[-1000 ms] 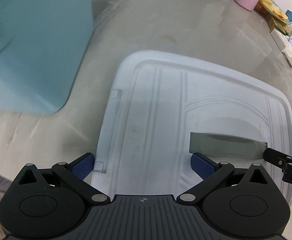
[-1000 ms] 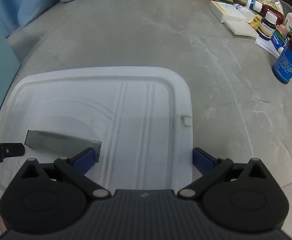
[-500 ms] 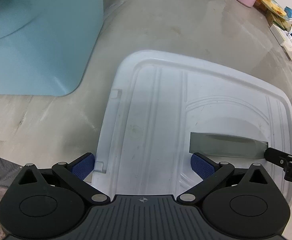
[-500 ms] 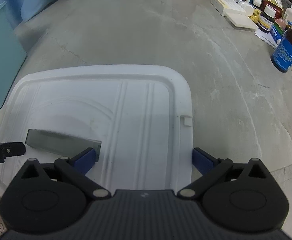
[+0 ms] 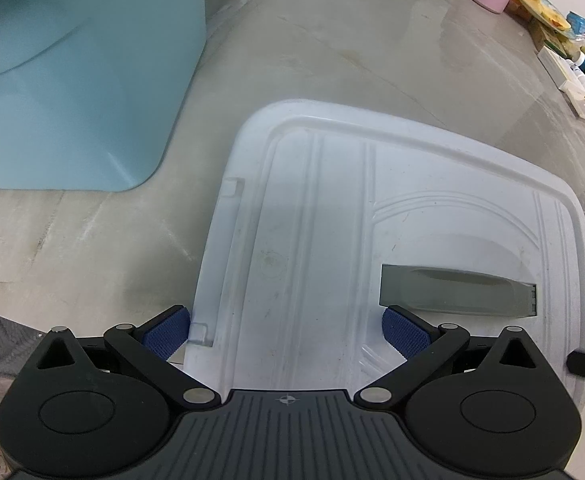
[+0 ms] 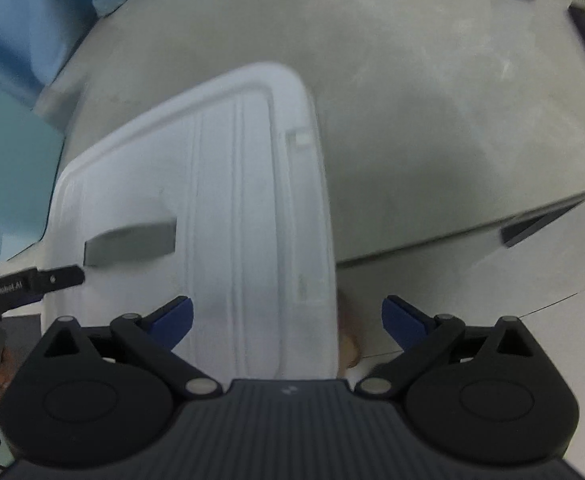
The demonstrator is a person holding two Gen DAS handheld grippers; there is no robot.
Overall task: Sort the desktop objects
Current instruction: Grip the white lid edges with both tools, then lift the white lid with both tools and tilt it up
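Right gripper (image 6: 286, 320) has swung away, blurring; both grippers' jaws gape, straddling the white lid (image 5: 392, 220). Grip opposite edges evenly.

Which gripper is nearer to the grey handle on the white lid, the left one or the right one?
Left. The left gripper has one fingertip just below the grey handle on the white lid. The right gripper straddles the lid's other long edge, farther away.

Left wrist view: sharp, evenly lit, soft glare on the grey tabletop (image 5: 372, 40), fisheye bending at edges. Right wrist view: heavy motion blur; white lid (image 6: 220, 200) smeared, its detail probably unreadable; corners dim.
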